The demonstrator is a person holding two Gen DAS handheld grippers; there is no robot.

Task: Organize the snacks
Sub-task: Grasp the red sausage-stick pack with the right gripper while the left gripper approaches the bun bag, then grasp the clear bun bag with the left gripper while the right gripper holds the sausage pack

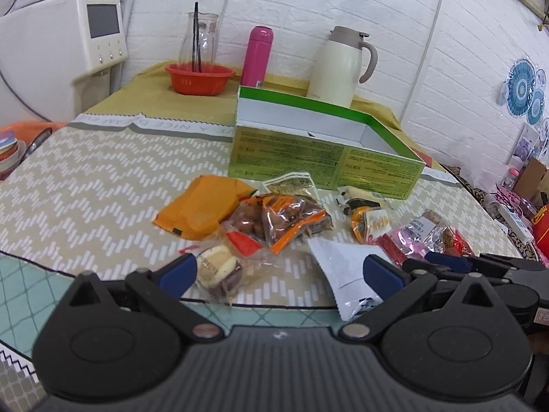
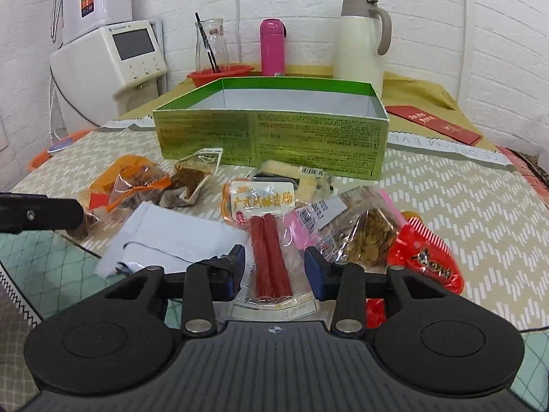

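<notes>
With the right gripper (image 2: 274,271) part-open astride the red sausage packet (image 2: 271,257) on the desk (image 2: 463,206) and the left gripper (image 1: 278,273) wide and empty, the slick wrapper may slip sideways short of the green box (image 2: 271,134).

Left wrist view: right gripper (image 1: 480,261) only partly seen, its far finger tucked behind the sausage pack (image 1: 394,245) and red packet (image 1: 458,245); jaw gap unreadable here. White sachet (image 1: 346,264) lower end hidden behind a blue pad. Small print on green box (image 1: 322,159) too fine to read. Shelf clutter (image 1: 525,185) at right edge cut off, blurred. Right wrist view: left gripper (image 2: 73,211) cut by left edge, one finger showing. Sausage pack (image 2: 271,257) near end under the gripper body. Red packet (image 2: 425,261) partly hidden.
</notes>
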